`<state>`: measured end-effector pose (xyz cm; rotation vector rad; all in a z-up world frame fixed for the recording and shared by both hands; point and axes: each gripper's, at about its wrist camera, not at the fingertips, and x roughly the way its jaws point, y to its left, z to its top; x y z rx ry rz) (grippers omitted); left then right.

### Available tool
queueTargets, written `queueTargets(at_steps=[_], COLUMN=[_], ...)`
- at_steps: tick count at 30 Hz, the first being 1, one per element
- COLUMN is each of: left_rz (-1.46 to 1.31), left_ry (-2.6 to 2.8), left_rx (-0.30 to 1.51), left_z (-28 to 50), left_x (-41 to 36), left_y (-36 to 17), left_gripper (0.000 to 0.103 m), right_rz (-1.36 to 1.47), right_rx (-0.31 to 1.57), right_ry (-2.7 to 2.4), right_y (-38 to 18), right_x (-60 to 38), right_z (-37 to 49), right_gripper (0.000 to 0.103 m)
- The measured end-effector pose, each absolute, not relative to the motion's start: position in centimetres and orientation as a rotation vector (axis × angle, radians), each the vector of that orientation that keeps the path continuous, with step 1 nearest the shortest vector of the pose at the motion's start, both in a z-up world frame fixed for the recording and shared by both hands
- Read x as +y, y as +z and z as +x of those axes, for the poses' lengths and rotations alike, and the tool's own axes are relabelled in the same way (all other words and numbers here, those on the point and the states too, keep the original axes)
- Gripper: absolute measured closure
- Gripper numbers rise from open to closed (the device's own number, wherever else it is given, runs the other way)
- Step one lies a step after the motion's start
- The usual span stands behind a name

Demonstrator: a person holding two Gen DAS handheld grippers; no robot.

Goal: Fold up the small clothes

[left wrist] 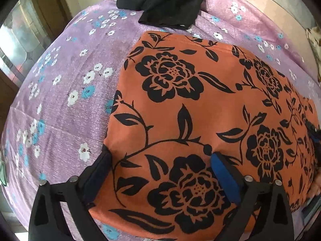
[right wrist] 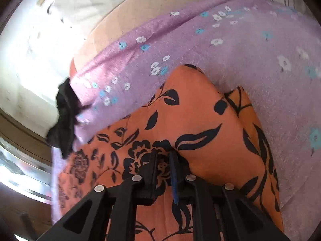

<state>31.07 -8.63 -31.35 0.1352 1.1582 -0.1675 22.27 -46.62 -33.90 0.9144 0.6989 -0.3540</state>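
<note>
Two black fingers of the left gripper (left wrist: 160,156) stand wide apart just over the near end of the orange cloth with black flowers (left wrist: 192,104), and nothing is pinched between them. That cloth lies spread on the purple bedsheet with small white and blue flowers (left wrist: 66,84). Its long side runs away from the left fingers, toward the far right. Up at the far edge of the bed sits a crumpled black garment (left wrist: 164,2), well apart from the orange one. Over on the right side, the right gripper (right wrist: 163,156) has its fingers close together, pinched on a raised fold of the orange cloth, which humps up in front of it. My guess is that this held part gets carried over next. The right hand has the cloth, so it leads, while the left hand is free above the flat end.
</note>
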Motion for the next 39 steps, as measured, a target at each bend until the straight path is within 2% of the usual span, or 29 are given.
queueTargets(at_steps=[5, 11, 14, 17, 21, 29, 34, 37, 39], left_rz=[0.130, 0.164, 0.185, 0.237, 0.289, 0.266, 0.270, 0.280, 0.276], left_ry=[-0.110, -0.148, -0.089, -0.038, -0.042, -0.050, -0.050, -0.050, -0.053], left_rx=[1.074, 1.191, 1.109, 1.017, 1.087, 1.106, 1.101, 1.093, 1.094], left_z=[29.7, 30.8, 30.5, 29.9, 30.8, 31.1, 31.3, 31.0, 31.0], left_x=[-9.1, -9.1, -8.7, -8.3, -8.4, -7.9, -7.8, -8.1, -8.2], left_y=[-31.7, -31.0, -29.3, -28.3, -31.2, -30.2, -30.3, -30.6, -30.7], left_gripper=[0.000, 0.000, 0.000, 0.000, 0.000, 0.000, 0.000, 0.000, 0.000], right_rz=[0.872, 0.824, 0.787, 0.772, 0.723, 0.755, 0.735, 0.723, 0.709], right_rx=[0.713, 0.715, 0.751, 0.755, 0.671, 0.741, 0.698, 0.799, 0.745], right_ry=[-0.359, -0.258, -0.169, -0.122, -0.143, -0.148, -0.085, -0.093, -0.087], right_y=[-32.6, -29.7, -29.8, -31.6, -32.0, -30.6, -28.4, -30.8, -31.9], right_x=[-44.8, -39.5, -35.9, -33.4, -32.3, -32.7, -31.5, -30.7, -30.4], right_z=[19.7, 17.2, 16.9, 16.6, 15.4, 16.0, 17.2, 18.5, 17.9], right_gripper=[0.088, 0.083, 0.074, 0.056, 0.056, 0.055, 0.055, 0.055, 0.055])
